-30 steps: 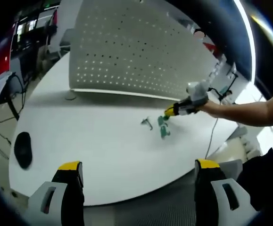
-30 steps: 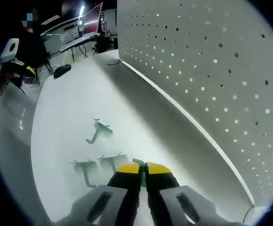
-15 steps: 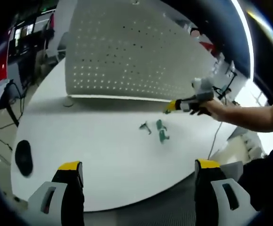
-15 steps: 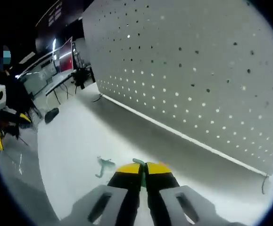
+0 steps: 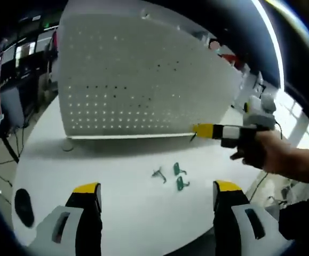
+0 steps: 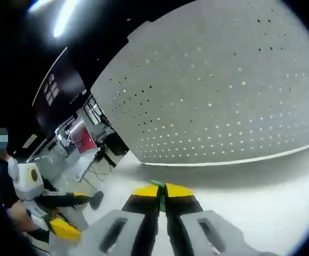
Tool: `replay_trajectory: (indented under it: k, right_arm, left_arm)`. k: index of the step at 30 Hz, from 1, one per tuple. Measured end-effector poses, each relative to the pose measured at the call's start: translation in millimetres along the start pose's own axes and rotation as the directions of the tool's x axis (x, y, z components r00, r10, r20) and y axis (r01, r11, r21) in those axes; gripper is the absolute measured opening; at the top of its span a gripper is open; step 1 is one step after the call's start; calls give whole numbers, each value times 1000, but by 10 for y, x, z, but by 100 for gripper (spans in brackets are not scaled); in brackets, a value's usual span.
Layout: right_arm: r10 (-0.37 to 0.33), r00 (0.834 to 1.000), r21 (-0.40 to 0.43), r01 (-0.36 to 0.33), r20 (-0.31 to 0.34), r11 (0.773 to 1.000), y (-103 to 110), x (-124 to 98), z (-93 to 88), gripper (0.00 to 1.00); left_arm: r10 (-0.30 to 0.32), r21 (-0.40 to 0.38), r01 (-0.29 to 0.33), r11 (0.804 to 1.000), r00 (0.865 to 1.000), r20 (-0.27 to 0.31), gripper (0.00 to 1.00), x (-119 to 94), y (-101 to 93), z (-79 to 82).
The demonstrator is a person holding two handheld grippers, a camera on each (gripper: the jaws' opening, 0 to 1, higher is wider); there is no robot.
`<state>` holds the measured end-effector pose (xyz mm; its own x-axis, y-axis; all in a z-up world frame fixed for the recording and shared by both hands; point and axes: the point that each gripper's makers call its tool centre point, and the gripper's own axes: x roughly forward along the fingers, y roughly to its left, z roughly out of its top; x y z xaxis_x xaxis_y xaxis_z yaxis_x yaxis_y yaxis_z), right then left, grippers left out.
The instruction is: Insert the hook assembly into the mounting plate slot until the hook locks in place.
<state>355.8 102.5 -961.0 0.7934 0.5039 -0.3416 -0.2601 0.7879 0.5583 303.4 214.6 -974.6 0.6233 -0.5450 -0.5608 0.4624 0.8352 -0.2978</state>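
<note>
A white perforated mounting plate stands upright at the back of the white table. Two green hooks and a grey hook lie loose on the table before it. My right gripper, held in a hand, hovers above them near the plate's lower edge. It is shut on a green hook, a sliver of which shows between its yellow tips. The plate rises close ahead of it. My left gripper hangs open and empty at the table's near side.
A black mouse lies at the table's left end. A round foot props the plate's left corner. In the right gripper view a person with the left gripper is at the lower left, and desks and screens stand behind.
My right gripper has lifted off the table with the green hook and swung up toward the plate. The left gripper's view has tilted up slightly; its jaws stay open.
</note>
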Motion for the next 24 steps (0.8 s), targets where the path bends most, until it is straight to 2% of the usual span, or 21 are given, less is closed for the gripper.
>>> replay_trajectory:
  k: [2,5,7,10,13,14,15,16,19,21,24]
  right_arm:
    - [3,999,80,-5,33,997,84,-25,0,0]
    - [21,999,131,-26,42,991,221,-49,-33,0]
    - [33,997,190,-46,67,981,317,-78,-12,0]
    - [27,995,230,-49,100,972,371,-120,33,0]
    - [12,991,257,-46,134,965,392,-153,88,0]
    - [6,989,287,-50,151,957,397,-161,114,0]
    - [8,985,327,-65,173,943,423,-167,149,0]
    - [15,987,307,-64,158,950,434,-164,129,0]
    - [26,985,282,-74,170,957,495,-161,172,0]
    - [31,984,319,-87,178,944,521,-154,181,0]
    - [38,980,324,-101,195,941,602,-162,185,0]
  left_arm:
    - [-5,-2,5,1000,1000,1,83,57,-40,25]
    - [-21,-56,23,998,999,43,80,135,-119,118]
    - [-70,-106,75,992,996,57,77,192,-214,162]
    - [-67,-107,73,992,996,58,71,232,-237,195]
    - [-77,-131,89,987,993,90,63,241,-286,268]
    - [-79,-144,92,985,992,97,61,241,-303,281]
    - [-60,-144,79,986,989,133,60,239,-292,336]
    - [-30,-158,57,986,985,172,57,235,-260,392]
    - [-40,-214,87,973,976,216,52,220,-350,453]
    - [-49,-212,95,973,976,213,46,230,-387,459]
    - [-64,-225,114,968,974,218,39,249,-451,481]
